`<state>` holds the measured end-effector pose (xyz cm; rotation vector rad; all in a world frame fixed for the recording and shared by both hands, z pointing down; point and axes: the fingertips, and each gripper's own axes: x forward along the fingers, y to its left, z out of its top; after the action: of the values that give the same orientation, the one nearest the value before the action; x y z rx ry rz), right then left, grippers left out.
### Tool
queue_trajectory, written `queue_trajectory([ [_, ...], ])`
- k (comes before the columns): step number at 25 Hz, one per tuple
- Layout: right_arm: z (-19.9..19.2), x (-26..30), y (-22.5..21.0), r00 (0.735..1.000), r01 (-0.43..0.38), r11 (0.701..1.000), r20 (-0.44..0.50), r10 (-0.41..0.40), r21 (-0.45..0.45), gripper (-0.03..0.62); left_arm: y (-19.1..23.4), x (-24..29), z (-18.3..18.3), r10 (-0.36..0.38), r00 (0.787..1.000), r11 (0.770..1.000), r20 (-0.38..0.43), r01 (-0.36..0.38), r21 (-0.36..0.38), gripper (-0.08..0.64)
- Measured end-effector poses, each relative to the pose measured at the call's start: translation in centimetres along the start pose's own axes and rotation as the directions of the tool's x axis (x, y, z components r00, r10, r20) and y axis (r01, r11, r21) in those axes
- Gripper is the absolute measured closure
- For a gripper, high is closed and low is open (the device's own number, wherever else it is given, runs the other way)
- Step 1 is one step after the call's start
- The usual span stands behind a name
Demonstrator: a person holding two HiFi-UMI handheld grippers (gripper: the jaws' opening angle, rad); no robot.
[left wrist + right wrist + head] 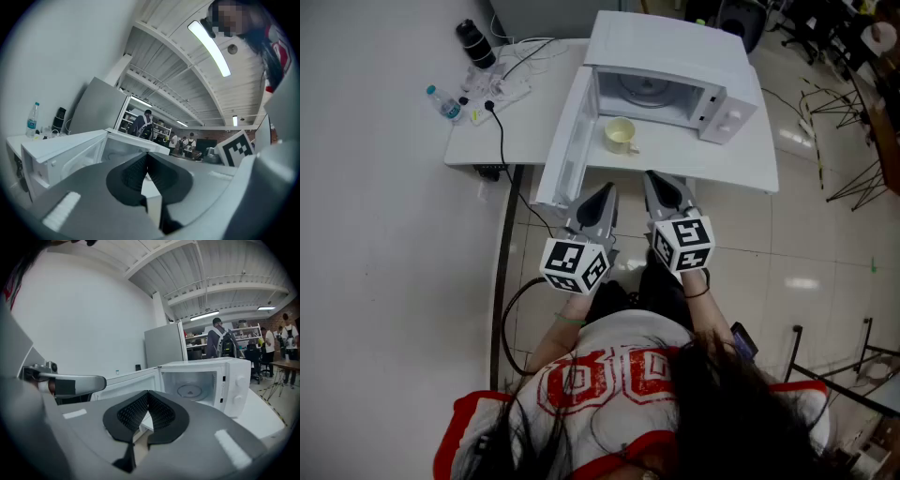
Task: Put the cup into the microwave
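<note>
A pale yellow cup stands on the white table, just in front of the white microwave. The microwave door hangs wide open to the left, showing the empty cavity and its glass turntable. Both grippers hover side by side before the table's front edge, apart from the cup. My left gripper is shut with nothing in it, its pads meeting at the tips. My right gripper is shut and empty as well. The cup is hidden in both gripper views.
On the table's left part sit a water bottle, a black cylinder and a power strip with cables. A white wall runs along the left. Several people stand at shelves far behind; metal stands are on the floor at right.
</note>
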<state>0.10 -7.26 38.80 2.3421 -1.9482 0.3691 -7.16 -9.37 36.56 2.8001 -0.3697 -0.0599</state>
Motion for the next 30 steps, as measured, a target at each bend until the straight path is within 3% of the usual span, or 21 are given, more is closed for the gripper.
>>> queue_trajectory([
  [4,-0.2,1.5,-1.1,1.000,-0.030,1.000,0.002,0.030,-0.009,0.589,0.8,1.4,-0.1,0.027,1.000,1.000,0.006,-0.027,0.007,0.561],
  [10,-0.7,4.7,-3.2,0.990,-0.141,0.989,-0.032,0.139,-0.038,0.519,1.3,3.8,-0.1,0.113,0.993,0.994,0.021,-0.113,0.004,0.561],
  [16,-2.2,8.2,-4.7,0.958,-0.277,0.959,-0.089,0.271,-0.059,0.446,1.8,5.9,0.1,0.218,0.975,0.976,0.037,-0.218,0.001,0.561],
  [18,-2.9,9.2,-5.4,0.955,-0.288,0.956,-0.092,0.281,-0.062,0.405,1.7,6.4,-0.1,0.244,0.969,0.970,0.034,-0.244,-0.003,0.561],
  [24,-5.7,12.5,-5.7,0.937,-0.335,0.939,-0.127,0.324,-0.080,0.370,2.1,6.9,-0.5,0.332,0.943,0.943,0.029,-0.331,-0.016,0.561],
  [30,-7.7,15.0,-5.8,0.914,-0.388,0.914,-0.177,0.366,-0.117,0.215,2.0,7.6,-0.7,0.395,0.918,0.919,0.046,-0.393,-0.032,0.561],
])
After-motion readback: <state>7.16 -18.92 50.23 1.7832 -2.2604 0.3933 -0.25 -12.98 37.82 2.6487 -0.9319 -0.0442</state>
